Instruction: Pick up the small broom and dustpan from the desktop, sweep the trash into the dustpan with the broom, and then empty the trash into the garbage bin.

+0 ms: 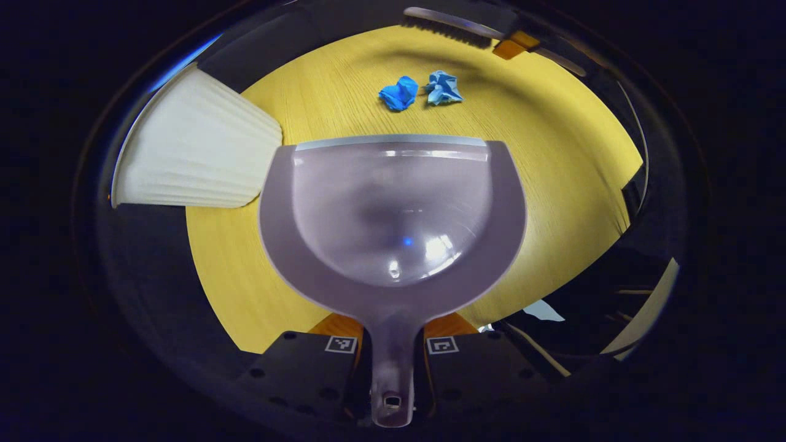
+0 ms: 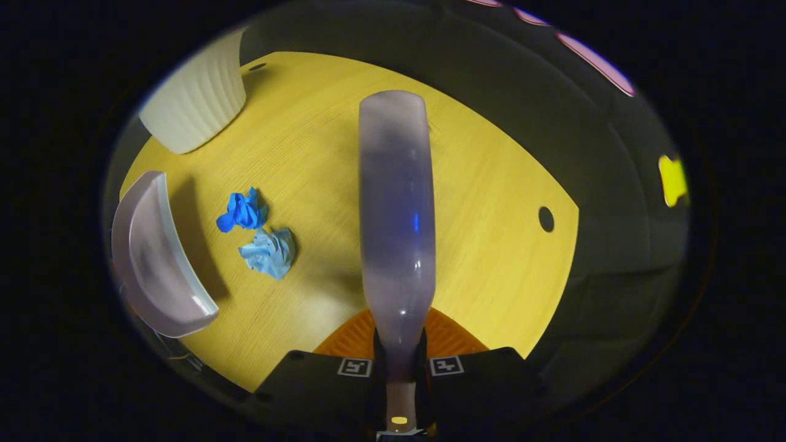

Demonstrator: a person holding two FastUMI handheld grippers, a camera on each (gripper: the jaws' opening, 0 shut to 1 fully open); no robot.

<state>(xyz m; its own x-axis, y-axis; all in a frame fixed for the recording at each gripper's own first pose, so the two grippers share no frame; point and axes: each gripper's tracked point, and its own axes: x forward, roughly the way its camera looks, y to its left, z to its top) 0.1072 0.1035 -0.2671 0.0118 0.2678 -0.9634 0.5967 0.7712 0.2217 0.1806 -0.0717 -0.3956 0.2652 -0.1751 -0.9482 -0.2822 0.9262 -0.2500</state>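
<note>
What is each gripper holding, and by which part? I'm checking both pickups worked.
Left gripper holds the dustpan by its handle. Right gripper holds the broom by its handle's end.

2 paper wads (image 1: 420, 91) on table (image 1: 552, 159), ahead of dustpan (image 1: 393, 215)

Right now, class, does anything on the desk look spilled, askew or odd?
Only the trash: two crumpled blue paper balls lie loose on the yellow desk, between dustpan and broom. Nothing else stands out.
</note>
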